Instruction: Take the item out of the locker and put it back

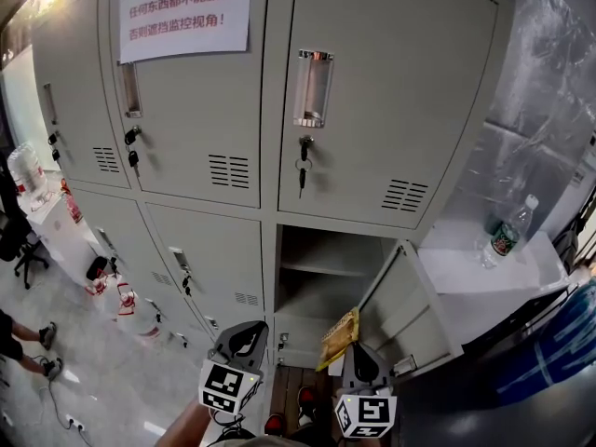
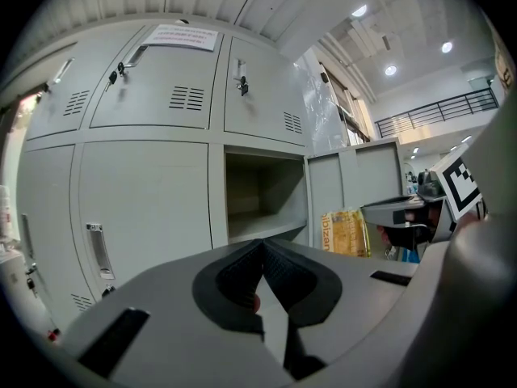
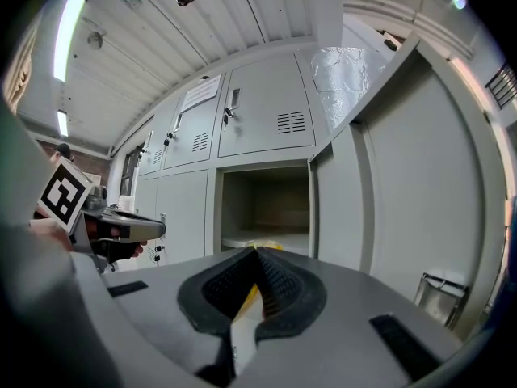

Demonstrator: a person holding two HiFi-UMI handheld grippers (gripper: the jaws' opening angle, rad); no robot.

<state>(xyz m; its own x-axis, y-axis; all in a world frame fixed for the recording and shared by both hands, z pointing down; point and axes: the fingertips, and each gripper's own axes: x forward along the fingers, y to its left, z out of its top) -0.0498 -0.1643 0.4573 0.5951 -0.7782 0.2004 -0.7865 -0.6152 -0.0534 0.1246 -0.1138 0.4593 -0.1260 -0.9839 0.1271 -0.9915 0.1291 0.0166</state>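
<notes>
The grey locker bank fills the head view, and one lower compartment [image 1: 326,268] stands open, its door [image 1: 410,310] swung out to the right. Its shelf [image 3: 266,237] shows bare. My right gripper [image 1: 358,350] is in front of the opening, shut on a yellow snack packet [image 1: 340,338] that stands upright above its jaws. The left gripper view shows that packet [image 2: 347,233] just right of the open compartment [image 2: 262,196]. In the right gripper view a yellow edge [image 3: 249,297] is pinched between the jaws of the right gripper [image 3: 257,253]. My left gripper [image 1: 250,329] [image 2: 262,245] is beside it, shut and holding nothing.
A water bottle [image 1: 503,236] stands on a white ledge [image 1: 466,273] right of the lockers. A paper notice [image 1: 182,7] hangs on an upper door, and keys [image 1: 302,170] hang in the locks. Red canisters [image 1: 126,301] and a person's feet [image 1: 47,338] are on the floor at left.
</notes>
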